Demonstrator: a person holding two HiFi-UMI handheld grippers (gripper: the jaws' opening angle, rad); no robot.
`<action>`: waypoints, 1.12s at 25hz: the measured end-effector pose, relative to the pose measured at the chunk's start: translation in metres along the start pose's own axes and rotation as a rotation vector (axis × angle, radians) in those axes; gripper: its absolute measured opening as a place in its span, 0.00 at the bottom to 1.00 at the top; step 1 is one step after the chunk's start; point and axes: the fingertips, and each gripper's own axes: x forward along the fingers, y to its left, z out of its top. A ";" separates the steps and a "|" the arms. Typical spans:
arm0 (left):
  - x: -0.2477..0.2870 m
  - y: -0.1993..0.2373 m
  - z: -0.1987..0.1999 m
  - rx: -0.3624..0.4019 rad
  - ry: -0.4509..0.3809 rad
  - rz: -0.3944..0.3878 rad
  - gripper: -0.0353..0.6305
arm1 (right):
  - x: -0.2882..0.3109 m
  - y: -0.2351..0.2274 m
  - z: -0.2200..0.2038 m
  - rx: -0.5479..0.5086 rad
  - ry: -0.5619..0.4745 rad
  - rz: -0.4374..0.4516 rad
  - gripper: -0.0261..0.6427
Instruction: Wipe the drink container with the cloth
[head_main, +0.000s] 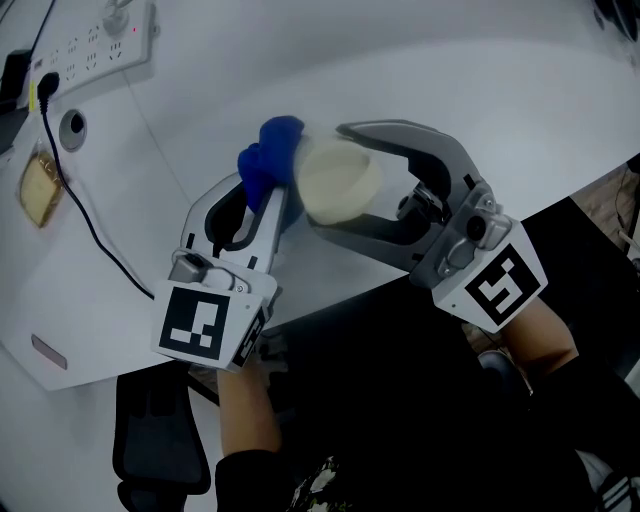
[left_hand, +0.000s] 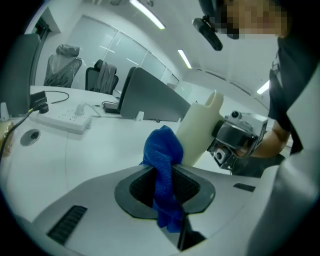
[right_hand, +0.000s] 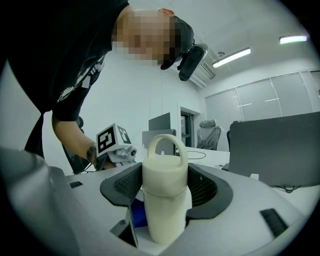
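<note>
A cream drink container (head_main: 340, 180) with a loop handle on its lid (right_hand: 165, 172) is held above the white table, and my right gripper (head_main: 345, 190) is shut on it. My left gripper (head_main: 262, 195) is shut on a bunched blue cloth (head_main: 268, 160). The cloth (left_hand: 162, 160) presses against the container's side (left_hand: 200, 127) from the left. In the right gripper view a bit of the blue cloth (right_hand: 139, 215) shows low behind the container. The container's base faces the head camera.
A white power strip (head_main: 95, 45) with a black cable (head_main: 85, 215) lies at the table's far left, beside a round cable port (head_main: 72, 125) and a small wrapped item (head_main: 40, 190). The table edge (head_main: 330, 300) runs just below the grippers. Office chairs (left_hand: 102, 77) stand beyond.
</note>
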 end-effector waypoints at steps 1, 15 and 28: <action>0.002 0.002 -0.003 0.012 0.019 0.018 0.14 | 0.000 0.000 0.000 -0.001 0.001 0.004 0.42; 0.007 -0.017 -0.034 -0.074 0.042 0.022 0.14 | -0.004 0.010 -0.002 -0.070 0.058 0.297 0.42; -0.020 0.011 -0.028 -0.111 -0.072 0.137 0.15 | -0.006 0.002 -0.002 -0.045 0.048 0.169 0.42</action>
